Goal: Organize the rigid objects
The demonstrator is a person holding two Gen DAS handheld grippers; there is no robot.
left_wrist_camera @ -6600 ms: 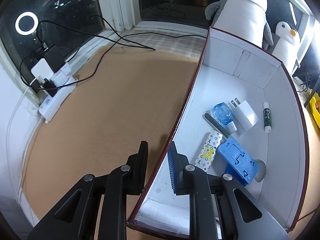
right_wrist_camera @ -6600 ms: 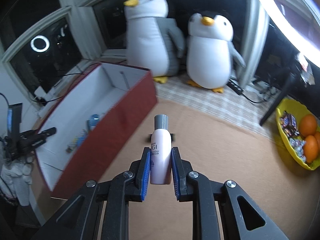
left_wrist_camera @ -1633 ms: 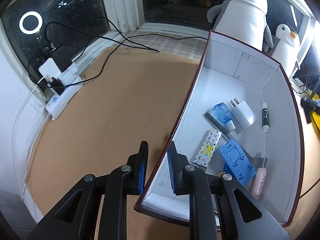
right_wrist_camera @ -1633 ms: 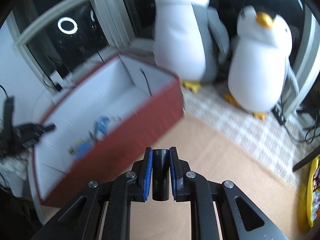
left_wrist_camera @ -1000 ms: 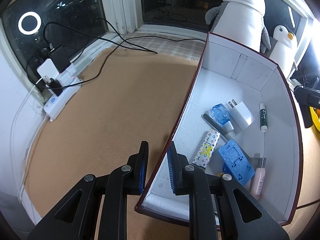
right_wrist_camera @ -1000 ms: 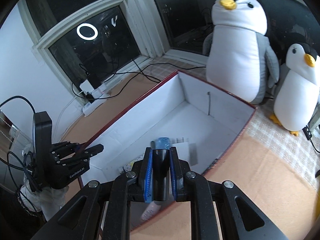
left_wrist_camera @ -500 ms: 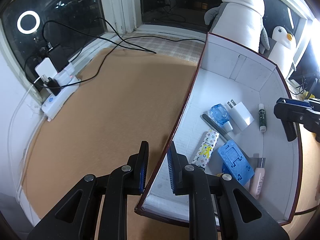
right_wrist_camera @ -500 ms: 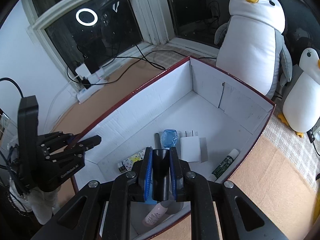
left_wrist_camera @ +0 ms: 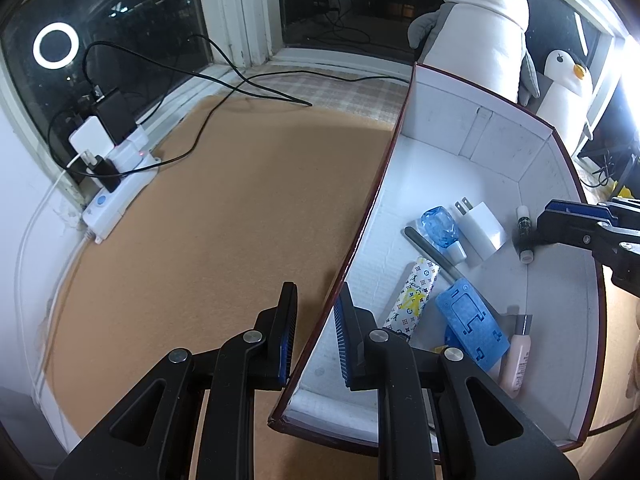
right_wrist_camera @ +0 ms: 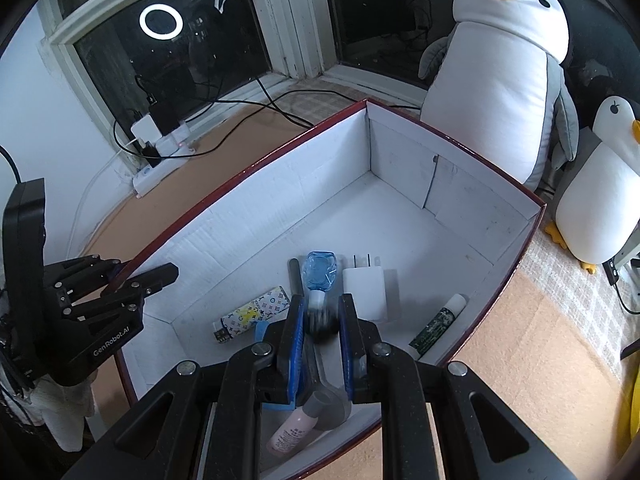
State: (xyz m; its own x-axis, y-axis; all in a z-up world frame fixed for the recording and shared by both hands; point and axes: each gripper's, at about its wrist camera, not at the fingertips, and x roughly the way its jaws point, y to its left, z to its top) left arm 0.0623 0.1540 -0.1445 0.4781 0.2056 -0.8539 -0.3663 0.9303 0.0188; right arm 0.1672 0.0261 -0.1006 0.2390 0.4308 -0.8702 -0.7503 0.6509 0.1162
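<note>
Right gripper (right_wrist_camera: 322,308): a second ago you were holding it over the near edge of the box (right_wrist_camera: 480,184). Now it is hanging lower, inside the rim and above the contents at the box's near end.
- Its fingers are clamping a small dark cylinder (right_wrist_camera: 320,324). The cylinder is too blurred to name.
- The cylinder is hanging just above the box floor, over the neck of the blue bottle (right_wrist_camera: 320,270) and beside the white charger (right_wrist_camera: 364,292).
- You are tilting the gripper steeply downward. In the left view it is reaching in across the box's right wall.

What this means: the carry looks finished and the release is probably next. The floor at the box's far end is showing bare. The pink bottle (right_wrist_camera: 292,432) is already lying in the box at its near right corner.

Left gripper (left_wrist_camera: 316,328): nothing is changing here.
- Its fingers are pinching the box's left wall at the near corner, one inside the box and one outside.
- You are angling it steeply down too. It is probably steadying the box while the right gripper works.
</note>
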